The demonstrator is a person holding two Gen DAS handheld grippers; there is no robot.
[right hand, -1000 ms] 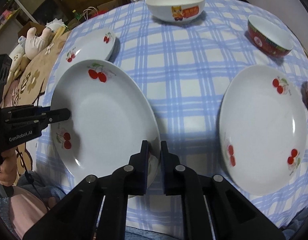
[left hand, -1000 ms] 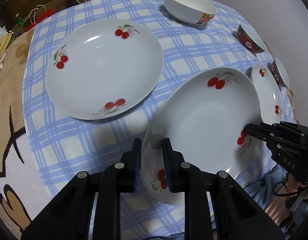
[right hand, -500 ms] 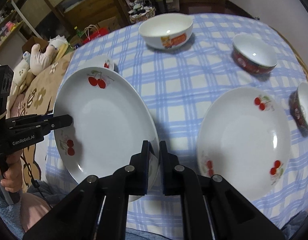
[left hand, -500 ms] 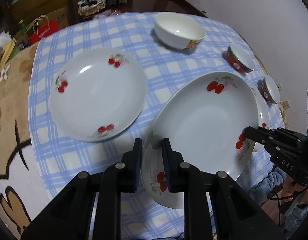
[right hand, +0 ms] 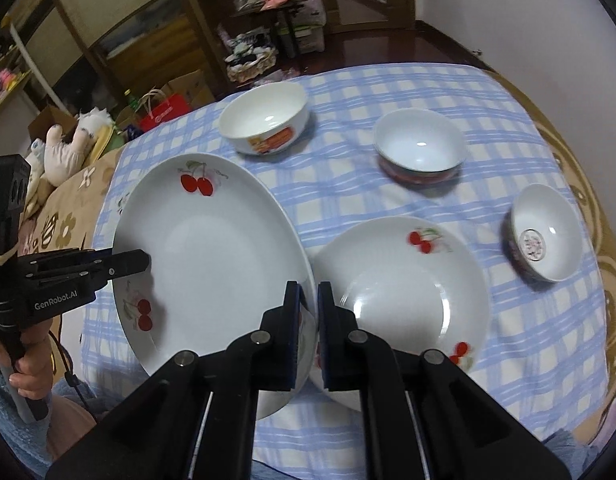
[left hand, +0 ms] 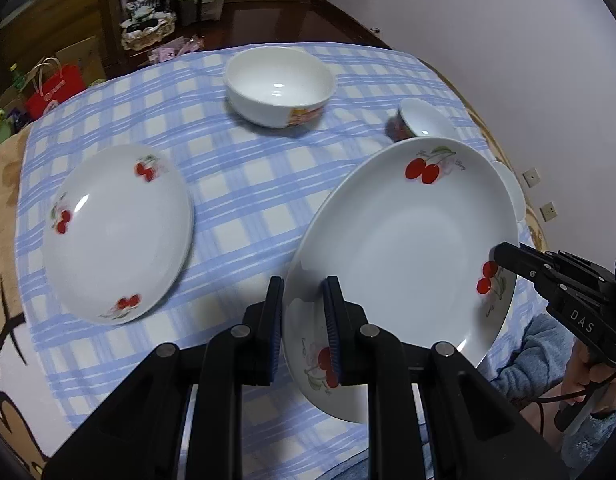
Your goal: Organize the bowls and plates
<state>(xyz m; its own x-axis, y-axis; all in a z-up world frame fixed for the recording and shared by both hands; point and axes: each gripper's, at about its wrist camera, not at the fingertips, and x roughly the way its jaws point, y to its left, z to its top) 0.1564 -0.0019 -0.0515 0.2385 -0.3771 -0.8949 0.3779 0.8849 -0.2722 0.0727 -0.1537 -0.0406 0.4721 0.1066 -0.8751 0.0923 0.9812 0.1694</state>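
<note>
A: Where's the big cherry plate (left hand: 404, 248) right now?

B: Off the table, tilted, held from two sides. The left gripper (left hand: 304, 320) is clamped on the near rim, one jaw inside the dish and one outside. The right gripper (right hand: 308, 328) is closed on the opposite rim in the same way.

A: And everything else?

B: Down on the checked tablecloth (left hand: 244, 184). One cherry plate (left hand: 116, 232) lies well to the left, and a second plate (right hand: 404, 300) sits just beside the lifted one, partly under its edge as the right wrist camera sees it. Further back there's a white bowl (right hand: 264, 120), a red-sided bowl (right hand: 420, 150) and a small patterned bowl (right hand: 544, 232).

A: What worries you?

B: Glazed china pinched only at the rim. If the two hands drift apart or twist against each other, I'd expect a rim to slide out of a jaw — then the plate swings on the other grip and could drop.

A: Onto the plate below?

B: Possibly; that's the chipping risk. Its lower edge looks close to that second plate, so a careless descent could knock the rims together. Stacking it would call for levelling first and releasing both sides together — letting one go early would tip it.
</note>
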